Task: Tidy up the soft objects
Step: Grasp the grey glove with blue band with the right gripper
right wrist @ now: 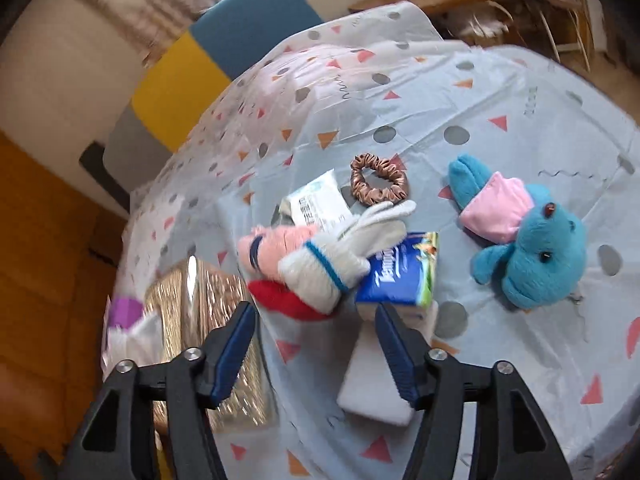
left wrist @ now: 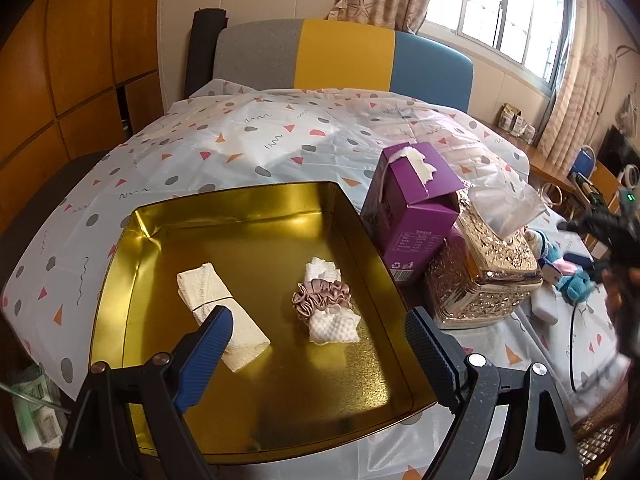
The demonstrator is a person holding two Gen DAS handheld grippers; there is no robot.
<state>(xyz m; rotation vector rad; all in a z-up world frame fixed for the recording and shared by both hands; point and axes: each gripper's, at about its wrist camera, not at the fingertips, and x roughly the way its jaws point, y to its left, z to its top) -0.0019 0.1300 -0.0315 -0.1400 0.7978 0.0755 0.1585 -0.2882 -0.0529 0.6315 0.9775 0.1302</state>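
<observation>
The right gripper (right wrist: 316, 344) hangs over the table (right wrist: 500, 92) with its jaws partly apart and nothing between them. No earlier view is there to compare. The loose soft things lie just ahead of it: a white glove (right wrist: 344, 252) on top of pink and red ones, its long axis slanting up to the right with the fingers reaching toward a brown scrunchie (right wrist: 378, 178). A blue stuffed toy (right wrist: 520, 236) sits well off to the right. The left gripper (left wrist: 320, 344) is wide and empty over the gold tray (left wrist: 256, 204), which already holds a rolled cloth (left wrist: 208, 288) and a scrunchie-bound bundle (left wrist: 324, 300). The right hand looks nearer the pile, so the next pick is probably its job.
</observation>
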